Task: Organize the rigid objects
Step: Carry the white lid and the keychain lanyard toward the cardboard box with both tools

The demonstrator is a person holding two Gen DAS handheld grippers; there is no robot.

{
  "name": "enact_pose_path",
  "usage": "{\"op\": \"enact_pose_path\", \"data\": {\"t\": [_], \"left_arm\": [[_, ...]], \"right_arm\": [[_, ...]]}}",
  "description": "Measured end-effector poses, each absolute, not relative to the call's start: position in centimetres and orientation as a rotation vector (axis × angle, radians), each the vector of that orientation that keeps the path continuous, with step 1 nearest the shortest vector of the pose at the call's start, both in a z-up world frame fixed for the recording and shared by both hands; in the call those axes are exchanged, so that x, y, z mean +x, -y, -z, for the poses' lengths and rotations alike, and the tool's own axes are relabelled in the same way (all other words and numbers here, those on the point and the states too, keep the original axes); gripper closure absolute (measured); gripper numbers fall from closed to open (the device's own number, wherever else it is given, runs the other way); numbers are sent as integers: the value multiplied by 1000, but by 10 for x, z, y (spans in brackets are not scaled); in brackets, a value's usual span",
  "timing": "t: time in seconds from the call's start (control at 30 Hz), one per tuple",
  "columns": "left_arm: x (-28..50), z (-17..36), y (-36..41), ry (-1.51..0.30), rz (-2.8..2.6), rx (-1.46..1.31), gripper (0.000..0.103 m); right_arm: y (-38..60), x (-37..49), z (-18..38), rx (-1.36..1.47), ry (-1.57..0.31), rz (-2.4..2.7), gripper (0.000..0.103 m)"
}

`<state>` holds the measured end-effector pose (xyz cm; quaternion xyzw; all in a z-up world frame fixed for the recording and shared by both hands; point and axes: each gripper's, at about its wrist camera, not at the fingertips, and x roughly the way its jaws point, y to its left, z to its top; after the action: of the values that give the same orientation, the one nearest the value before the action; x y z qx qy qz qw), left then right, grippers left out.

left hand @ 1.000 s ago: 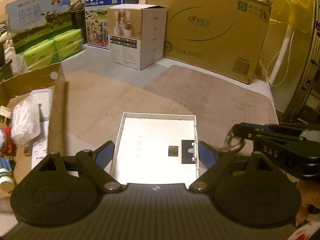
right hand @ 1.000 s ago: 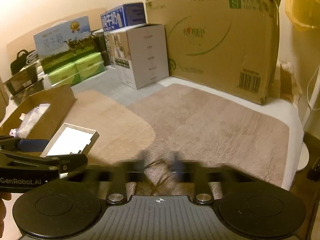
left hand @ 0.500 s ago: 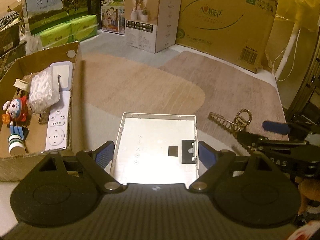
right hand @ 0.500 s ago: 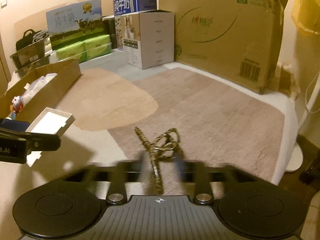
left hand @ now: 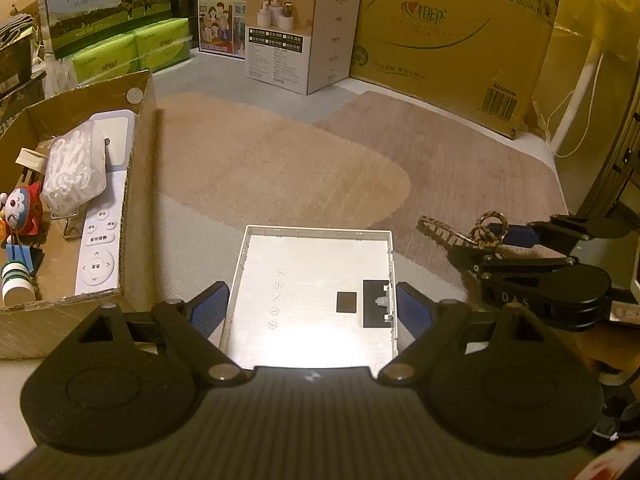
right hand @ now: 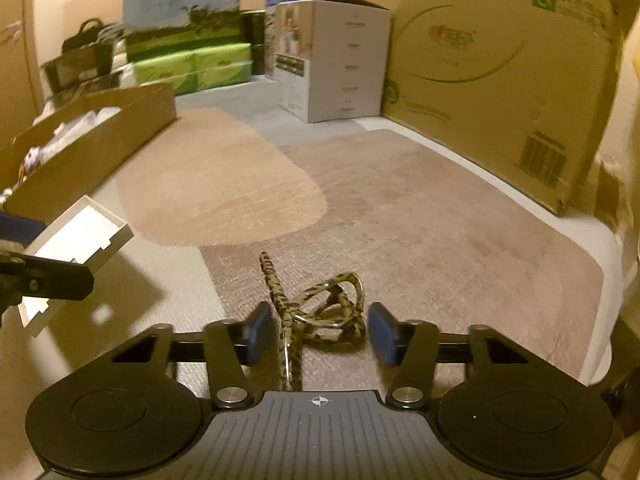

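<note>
**Left wrist view: white tray clamped, leopard strap on the rug between the right pads**

Left wrist view shows the left gripper (left hand: pixel 312 306) clamped on a shallow white tray (left hand: pixel 316 280), its blue pads pressing the tray's two side walls. The tray is held above the floor, open side up, with a black square and a black notch near its right wall. Left of it stands an open cardboard box (left hand: pixel 140 184) on the floor, holding a white remote (left hand: pixel 100 256), a clear bag of white bits (left hand: pixel 74 168), a small cartoon figure (left hand: pixel 20 212) and a white-and-green roll (left hand: pixel 16 280). To the right, the right gripper (left hand: pixel 486 240) sits low over the rug (left hand: pixel 280 172), with the leopard-print strap (left hand: pixel 452 232) at its tips.

In the right wrist view the right gripper's jaws have just been closing. The strap with its metal ring lies in a loose coil on the rug between the blue pads (right hand: pixel 256 332). The left pad is close to or touching the strap's long tail; the right pad stands clear of the coil. No firm grip shows. The tray appears at the left edge, with the cardboard box behind it.

Behind stand a large brown carton (right hand: pixel 500 72), a white product box (right hand: pixel 340 60), milk cartons and green tissue packs (left hand: pixel 128 48).
</note>
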<state>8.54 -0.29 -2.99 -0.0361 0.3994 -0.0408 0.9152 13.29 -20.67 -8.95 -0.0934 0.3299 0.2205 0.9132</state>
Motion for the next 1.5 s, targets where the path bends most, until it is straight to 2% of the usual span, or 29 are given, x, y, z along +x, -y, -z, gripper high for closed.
{"op": "enact_pose_path", "data": {"t": [0.2,0.73,1.5], "left_arm": [[82,24,2,-807,81,-74,16],[45,-13,-19,-728,28,-82,16],[6,-42,-101,-678,-124,-115,16]], "right_arm": [[203,130,83,-181,-681,-432,63],[182,85,30,-48,-633,-445,63],[97,61,-11,-43,-588,-622,63]]}}
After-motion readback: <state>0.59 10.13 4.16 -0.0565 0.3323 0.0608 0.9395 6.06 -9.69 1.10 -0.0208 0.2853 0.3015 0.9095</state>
